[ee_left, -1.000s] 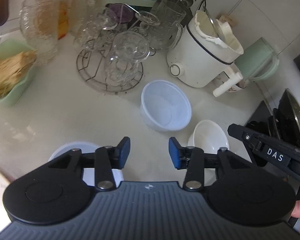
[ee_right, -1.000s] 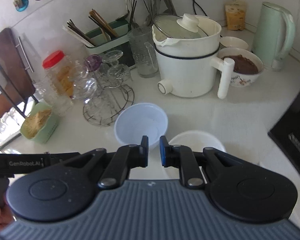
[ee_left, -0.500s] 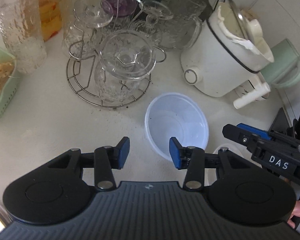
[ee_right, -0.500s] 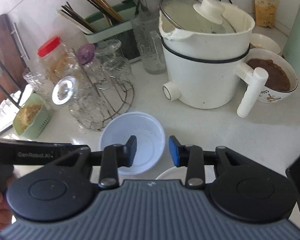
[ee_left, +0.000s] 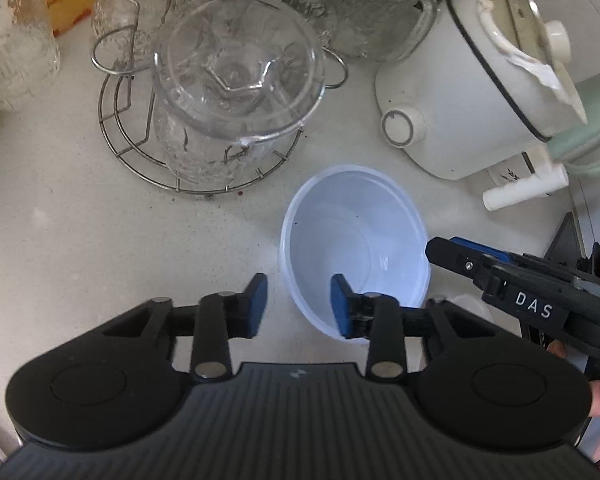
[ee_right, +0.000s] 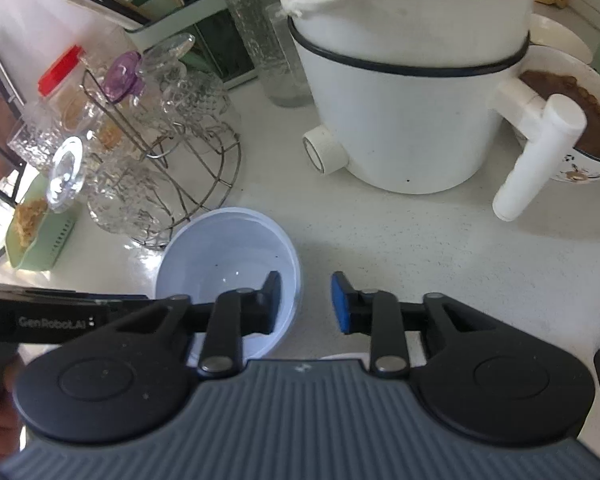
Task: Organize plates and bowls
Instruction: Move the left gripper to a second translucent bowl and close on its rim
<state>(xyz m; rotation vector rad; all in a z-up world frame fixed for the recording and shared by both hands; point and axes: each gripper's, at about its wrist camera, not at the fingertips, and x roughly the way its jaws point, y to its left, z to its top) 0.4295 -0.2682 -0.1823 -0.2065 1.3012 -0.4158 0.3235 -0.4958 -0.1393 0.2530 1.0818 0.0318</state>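
Straddling the pale blue bowl (ee_left: 356, 248)'s rim on opposite sides — left gripper (ee_left: 298, 306) and right gripper (ee_right: 305, 302), fingers part-open, closing, not yet pinching.

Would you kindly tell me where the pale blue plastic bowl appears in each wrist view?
Left wrist: pale blue plastic bowl right of centre, below the wire rack.
Right wrist: same bowl left of centre, beside the rack.
Shared landmark: white pot with its stub handle.
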